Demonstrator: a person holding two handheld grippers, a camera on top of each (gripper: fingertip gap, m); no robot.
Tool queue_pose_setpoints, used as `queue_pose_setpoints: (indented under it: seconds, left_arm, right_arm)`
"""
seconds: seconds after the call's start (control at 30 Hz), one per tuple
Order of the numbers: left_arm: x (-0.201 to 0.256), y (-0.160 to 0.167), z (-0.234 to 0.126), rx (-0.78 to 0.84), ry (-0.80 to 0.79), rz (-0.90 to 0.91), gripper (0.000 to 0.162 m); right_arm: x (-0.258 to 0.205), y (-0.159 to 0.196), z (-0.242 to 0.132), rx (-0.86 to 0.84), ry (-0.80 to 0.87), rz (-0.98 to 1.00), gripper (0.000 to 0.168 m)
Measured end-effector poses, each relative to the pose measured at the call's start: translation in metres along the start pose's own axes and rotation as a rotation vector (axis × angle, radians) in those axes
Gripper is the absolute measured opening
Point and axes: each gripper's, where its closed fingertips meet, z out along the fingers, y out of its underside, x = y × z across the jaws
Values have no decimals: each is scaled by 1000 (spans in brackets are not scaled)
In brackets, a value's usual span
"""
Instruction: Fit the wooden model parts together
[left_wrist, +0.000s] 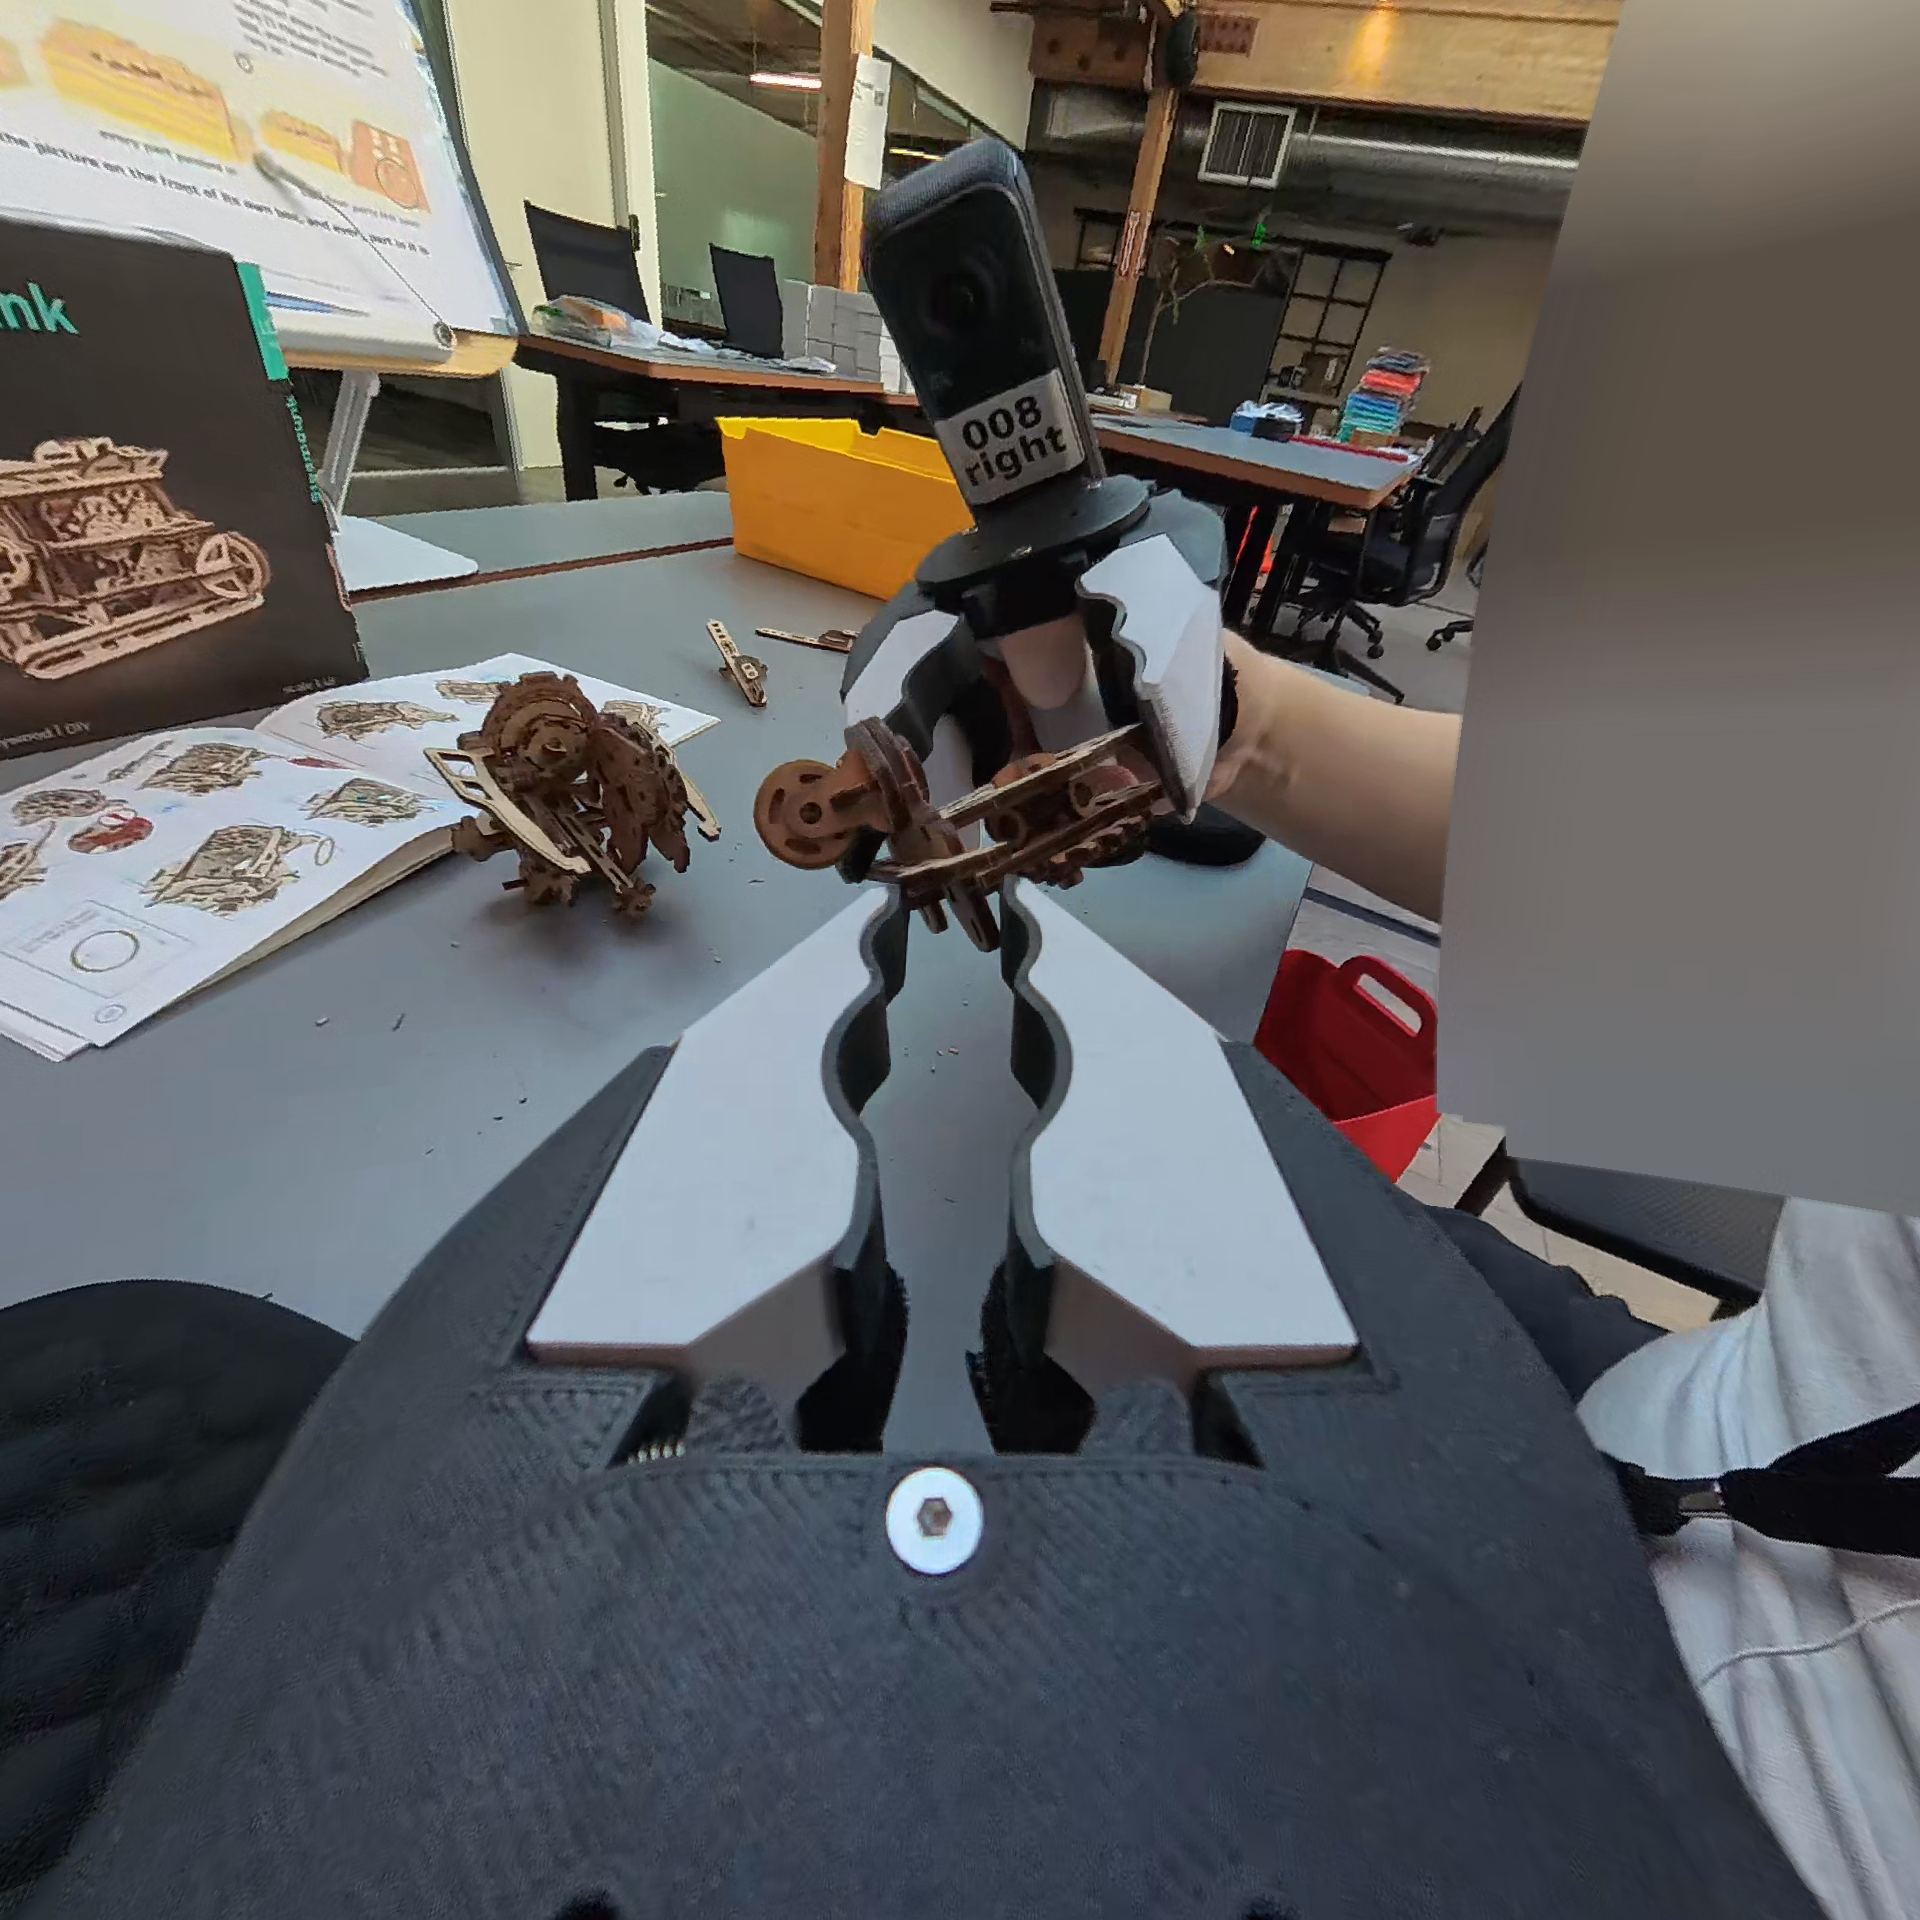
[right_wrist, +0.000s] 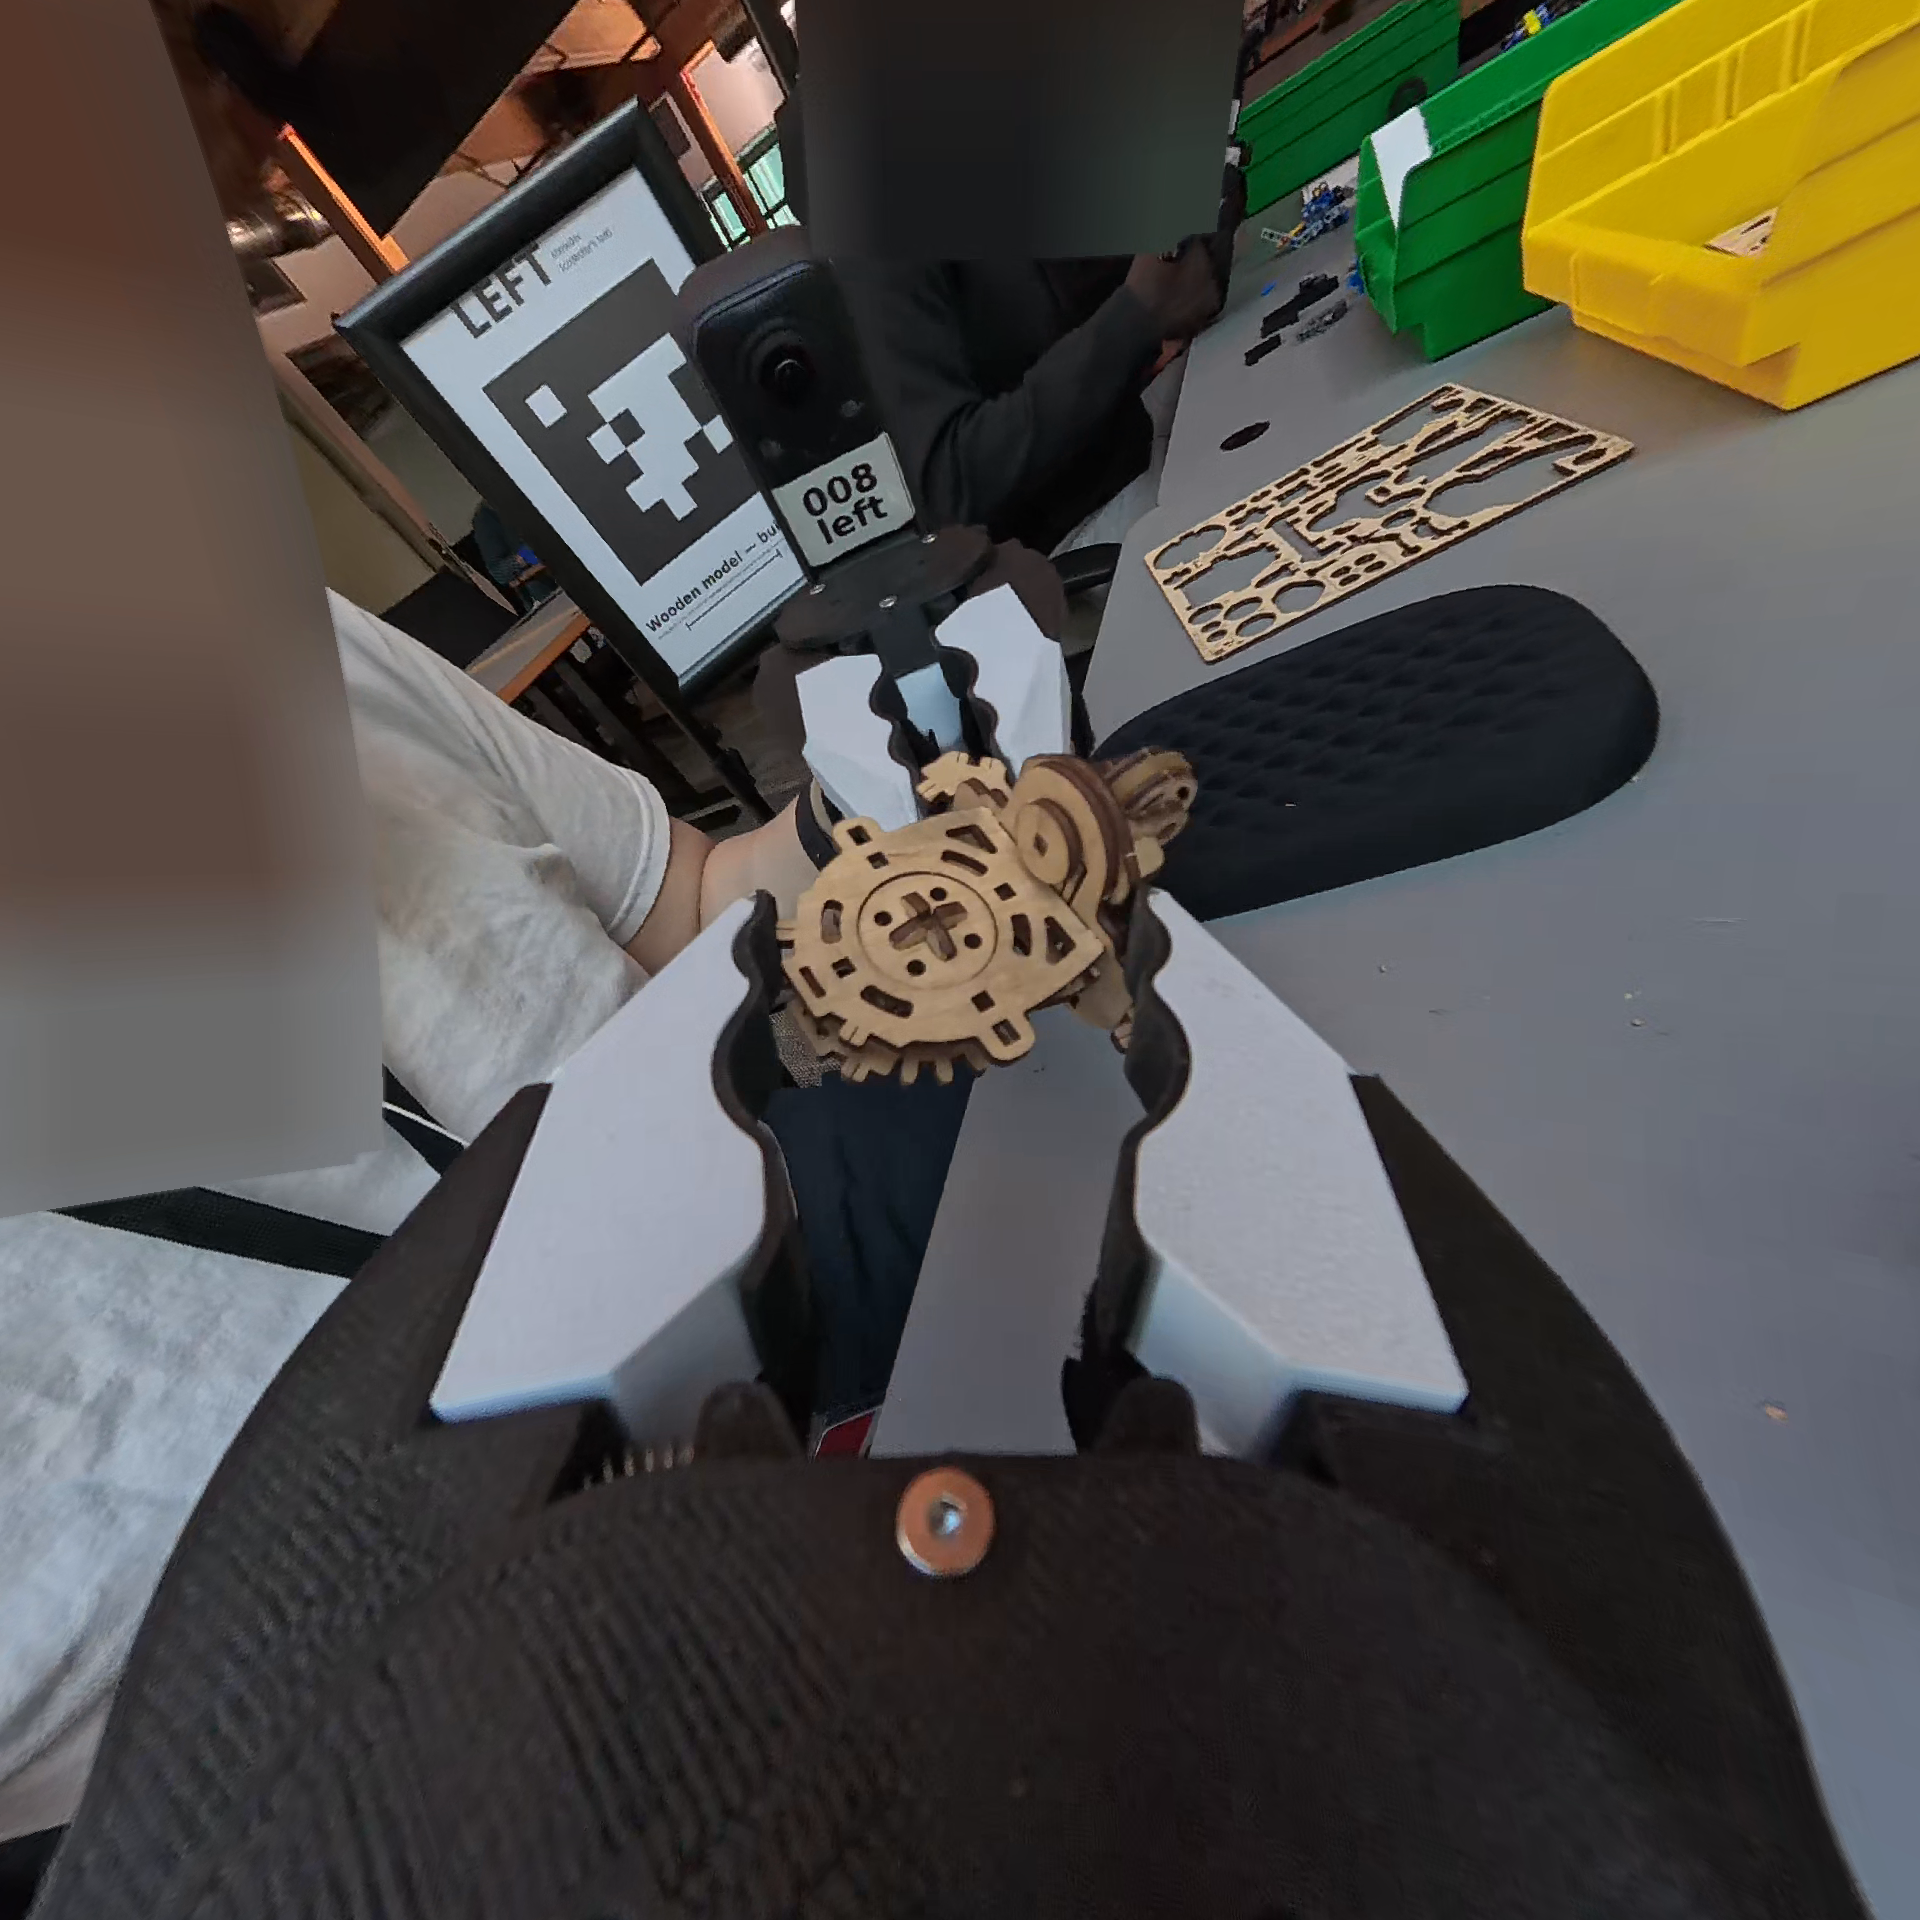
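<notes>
Mid-assembly: right tool (right_wrist: 951, 971) pinches wooden gear block (right_wrist: 935, 935), held above desk (right_wrist: 1455, 987) edge; left tool (left_wrist: 948, 914) nips tab on block's far side. Next: align, press joint home, judged

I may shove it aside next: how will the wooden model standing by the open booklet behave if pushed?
The wooden model stands on thin, splayed plywood struts, so it probably tips or snags rather than slides. Its thin laser-cut pieces look fragile; a side push could snap one or pop it loose. It looks light, so a nudge from the left gripper should move it.
</notes>
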Motion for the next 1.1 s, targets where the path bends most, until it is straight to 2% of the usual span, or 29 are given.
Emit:
queue_pose_setpoints:
  seconds: [0.13, 0.4, 0.57, 0.6, 0.73, 0.87, 1.0, 1.1]
  left_arm:
    - [-4, -5, 7, 31, 39, -115, 7]
    - [-14, -10, 13, 114, 10, -271, 6]
    - [-21, -7, 8, 185, 23, -459, 4]
    - [-23, -5, 7, 199, 22, -501, 0]
    - [-25, -1, 4, 245, 76, -653, 0]
    - [-41, 17, 8, 204, 8, -761, 0]
    - [-53, 12, 9, 230, -5, -863, 0]
    - [-54, 12, 16, 207, -9, -879, 0]
  right_arm:
    - [6, -6, -7, 8, -2, -10, 66]
    - [13, -10, -13, 20, 35, -104, 66]
    - [18, -8, -14, 19, 67, -172, 67]
    - [19, -7, -14, 15, 84, -197, 67]
    - [28, 0, -21, -23, 202, -322, 69]
    - [41, -9, -34, -20, 400, -493, 67]
    - [28, -11, -32, -96, 431, -673, 65]
    - [37, -11, -28, -181, 499, -787, 59]
